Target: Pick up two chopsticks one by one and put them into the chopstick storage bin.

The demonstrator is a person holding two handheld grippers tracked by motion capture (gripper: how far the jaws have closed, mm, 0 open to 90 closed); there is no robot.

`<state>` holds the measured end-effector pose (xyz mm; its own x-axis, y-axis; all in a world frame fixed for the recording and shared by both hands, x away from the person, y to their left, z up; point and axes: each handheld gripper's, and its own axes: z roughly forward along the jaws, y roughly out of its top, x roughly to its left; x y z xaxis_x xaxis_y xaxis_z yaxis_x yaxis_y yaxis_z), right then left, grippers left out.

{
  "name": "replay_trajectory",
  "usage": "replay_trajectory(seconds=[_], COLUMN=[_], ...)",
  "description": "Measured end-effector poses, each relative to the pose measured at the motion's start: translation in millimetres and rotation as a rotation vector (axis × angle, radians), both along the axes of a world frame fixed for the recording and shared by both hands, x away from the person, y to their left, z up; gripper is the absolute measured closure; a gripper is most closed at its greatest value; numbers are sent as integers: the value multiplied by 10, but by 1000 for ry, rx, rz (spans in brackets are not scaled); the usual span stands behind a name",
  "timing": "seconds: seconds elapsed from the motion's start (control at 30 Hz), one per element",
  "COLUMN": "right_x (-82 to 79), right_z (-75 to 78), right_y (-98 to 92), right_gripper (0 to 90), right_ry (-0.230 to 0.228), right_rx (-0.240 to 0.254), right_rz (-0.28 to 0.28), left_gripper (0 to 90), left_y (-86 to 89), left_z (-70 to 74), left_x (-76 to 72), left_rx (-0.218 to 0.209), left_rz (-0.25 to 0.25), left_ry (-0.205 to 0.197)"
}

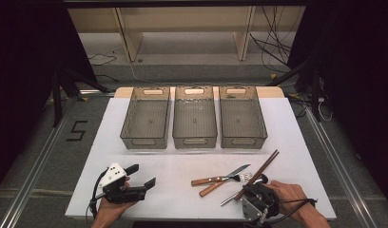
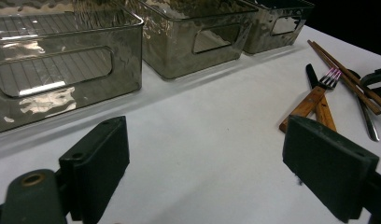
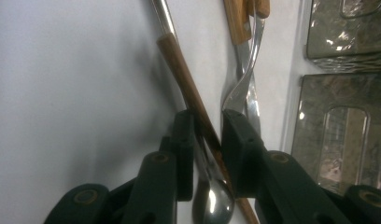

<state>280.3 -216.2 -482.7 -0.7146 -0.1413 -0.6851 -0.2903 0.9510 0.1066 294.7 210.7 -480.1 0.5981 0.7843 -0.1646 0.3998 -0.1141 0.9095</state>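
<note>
We see our right gripper (image 3: pixel 208 135) with jaws nearly closed around the chopsticks (image 3: pixel 188 88), slim brown wooden sticks lying crossed over a spoon (image 3: pixel 212 198) beside the fork (image 3: pixel 242 79). Our left gripper (image 1: pixel 137 176) rests open.

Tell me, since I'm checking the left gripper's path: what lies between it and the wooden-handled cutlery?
Nothing: in the high view, only bare white table separates the left gripper from the wooden-handled cutlery. The left gripper view shows the same bare stretch.
</note>
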Motion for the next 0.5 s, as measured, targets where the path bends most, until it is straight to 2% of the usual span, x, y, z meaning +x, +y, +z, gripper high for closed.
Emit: replay_trajectory(seconds=[0.33,0.4,0.47,0.5], right_x=[-43,-53,-59,-66], right_z=[4,-2,-1,1], right_y=[14,26,31,43], right_gripper=[803,821,826,838], right_ry=[-70,-112,-120,-146], right_rx=[-37,-59,-70,-86], right_rz=[49,84,89,108], left_gripper=[143,143,143,144], left_y=[-1,-2,-2,-2], left_z=[0,-1,-1,-1], left_x=[0,1,1,1], left_rx=[4,2,2,2], left_rz=[-3,-3,-3,-3], left_ry=[2,3,3,3])
